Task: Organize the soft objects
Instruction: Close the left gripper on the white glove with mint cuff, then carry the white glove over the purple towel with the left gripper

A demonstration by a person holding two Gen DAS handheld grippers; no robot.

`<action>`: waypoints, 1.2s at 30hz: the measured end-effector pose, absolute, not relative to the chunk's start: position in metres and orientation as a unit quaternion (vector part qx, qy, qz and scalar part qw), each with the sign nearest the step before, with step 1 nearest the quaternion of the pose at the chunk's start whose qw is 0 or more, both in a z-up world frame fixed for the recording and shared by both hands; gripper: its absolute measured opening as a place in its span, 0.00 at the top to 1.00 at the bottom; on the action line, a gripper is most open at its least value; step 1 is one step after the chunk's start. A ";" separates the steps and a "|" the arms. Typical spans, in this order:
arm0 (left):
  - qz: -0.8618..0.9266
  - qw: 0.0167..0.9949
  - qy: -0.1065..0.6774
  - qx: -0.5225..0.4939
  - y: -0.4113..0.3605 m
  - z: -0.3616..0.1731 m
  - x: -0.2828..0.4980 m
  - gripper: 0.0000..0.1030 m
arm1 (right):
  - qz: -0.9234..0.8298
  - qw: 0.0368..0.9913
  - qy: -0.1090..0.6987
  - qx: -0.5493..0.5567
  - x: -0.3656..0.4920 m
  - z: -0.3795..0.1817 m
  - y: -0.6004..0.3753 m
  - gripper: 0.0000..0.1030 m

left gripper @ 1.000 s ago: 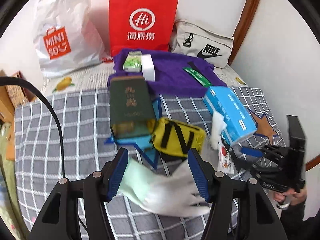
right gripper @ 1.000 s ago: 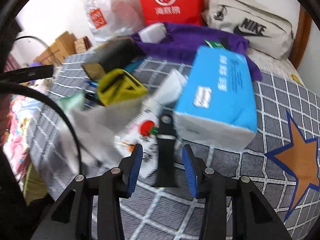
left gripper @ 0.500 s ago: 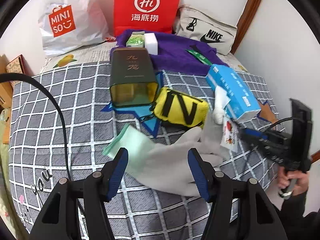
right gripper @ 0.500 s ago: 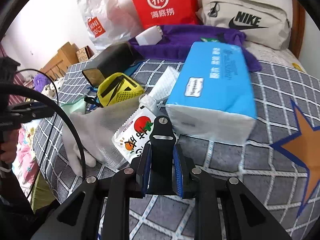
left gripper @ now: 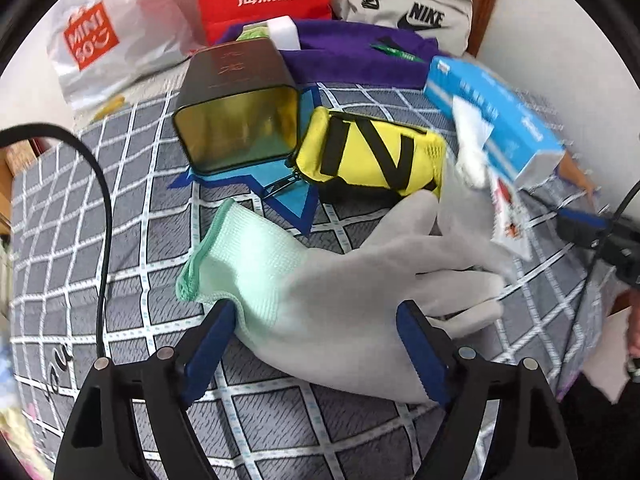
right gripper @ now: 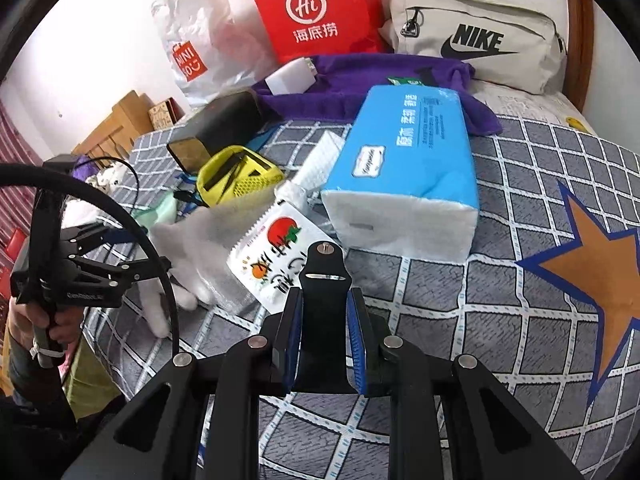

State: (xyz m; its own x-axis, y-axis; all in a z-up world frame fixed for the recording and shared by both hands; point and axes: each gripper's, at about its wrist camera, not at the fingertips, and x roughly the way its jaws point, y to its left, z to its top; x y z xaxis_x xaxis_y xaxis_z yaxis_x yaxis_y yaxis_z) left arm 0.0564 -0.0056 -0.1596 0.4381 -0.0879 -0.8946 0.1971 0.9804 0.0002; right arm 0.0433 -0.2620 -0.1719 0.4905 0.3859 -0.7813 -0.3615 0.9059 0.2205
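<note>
A white glove with a mint-green cuff (left gripper: pixel 320 280) lies flat on the grey checked bedspread (left gripper: pixel 120 240). My left gripper (left gripper: pixel 316 312) straddles its palm with the jaws opening; the glove is between the blue pads, which are coming off it. In the right wrist view the same glove (right gripper: pixel 200 240) lies at the left, beside the left gripper (right gripper: pixel 92 272) and the hand that holds it. My right gripper (right gripper: pixel 325 296) is shut on a flat black bracket with a screw at its tip (right gripper: pixel 324 276), just above the bedspread.
A yellow pouch (left gripper: pixel 372 156), an open dark tin box (left gripper: pixel 240 120), a blue tissue pack (right gripper: pixel 404 168) and a tomato sachet (right gripper: pixel 276 256) lie close by. Purple cloth (left gripper: pixel 352 60), a red paper bag (right gripper: pixel 320 12), a white plastic bag (left gripper: pixel 100 40) and a Nike bag (right gripper: pixel 480 36) line the wall.
The left gripper sank toward the bed, the glove came to rest flat, and its jaws spread wider. The right gripper's jaws closed on the black bracket.
</note>
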 end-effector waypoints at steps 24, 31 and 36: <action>-0.124 0.887 0.442 -0.044 0.039 -0.091 0.040 0.92 | 0.218 0.875 0.432 -0.005 0.040 -0.142 -0.256 0.78; -0.117 0.900 0.417 -0.048 0.052 -0.062 0.046 0.92 | 0.227 0.882 0.414 -0.001 0.052 -0.117 -0.254 0.78; -0.136 0.902 0.406 -0.064 0.057 -0.048 0.054 0.92 | 0.231 0.885 0.405 -0.003 0.057 -0.104 -0.250 0.78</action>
State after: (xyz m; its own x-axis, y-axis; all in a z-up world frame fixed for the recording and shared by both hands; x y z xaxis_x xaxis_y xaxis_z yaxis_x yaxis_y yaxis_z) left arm 0.0539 0.0568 -0.0477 0.6335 -0.2976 -0.7142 0.1944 0.9547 -0.2253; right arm 0.0575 -0.2503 -0.1036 0.5658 0.4062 -0.7175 -0.4115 0.8932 0.1812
